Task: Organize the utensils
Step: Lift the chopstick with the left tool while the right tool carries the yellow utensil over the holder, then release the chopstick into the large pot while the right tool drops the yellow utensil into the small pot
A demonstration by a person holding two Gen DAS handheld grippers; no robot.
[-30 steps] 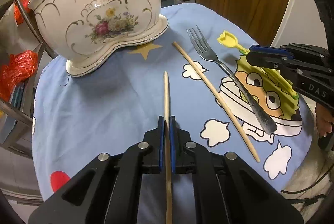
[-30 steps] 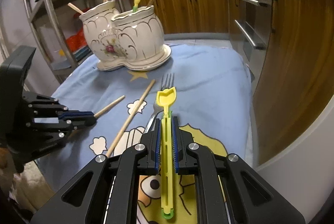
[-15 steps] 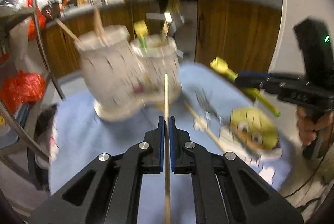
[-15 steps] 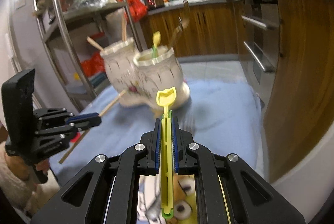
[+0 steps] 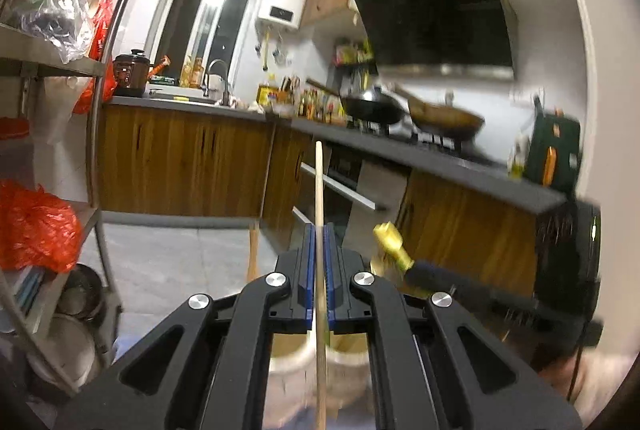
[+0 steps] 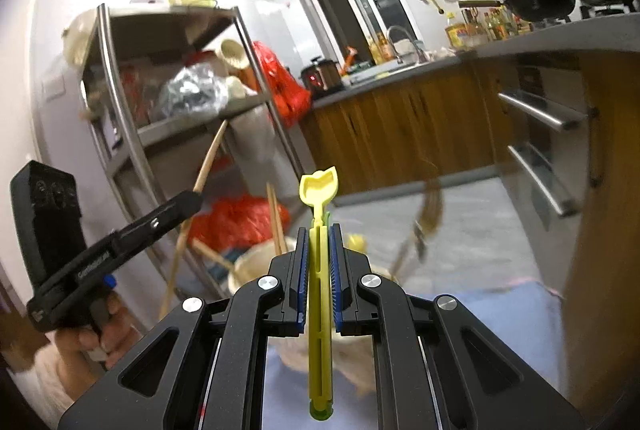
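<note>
My left gripper [image 5: 319, 230] is shut on a wooden chopstick [image 5: 319, 185] that points up and forward; it also shows in the right wrist view [image 6: 208, 157], held by the left gripper [image 6: 188, 201]. My right gripper [image 6: 319, 230] is shut on a yellow plastic utensil [image 6: 319, 189], also seen blurred in the left wrist view [image 5: 390, 242]. The white ceramic utensil holder [image 6: 256, 266] sits just below both grippers, mostly hidden behind the fingers, with chopsticks [image 6: 274, 213] and a metal utensil [image 6: 420, 226] standing in it. Its rim shows blurred in the left wrist view [image 5: 352, 358].
A steel shelf rack [image 6: 120, 101] with red bags [image 6: 240, 218] stands at the left. Wooden kitchen cabinets [image 6: 420, 117] and a drawer front [image 6: 600, 189] are behind and right. The blue tablecloth [image 6: 512, 310] shows under the holder.
Both grippers have lifted off the table and tilted up with their utensils. They now hover over the ceramic holder. The table with the fork and second chopstick has dropped out of view.
</note>
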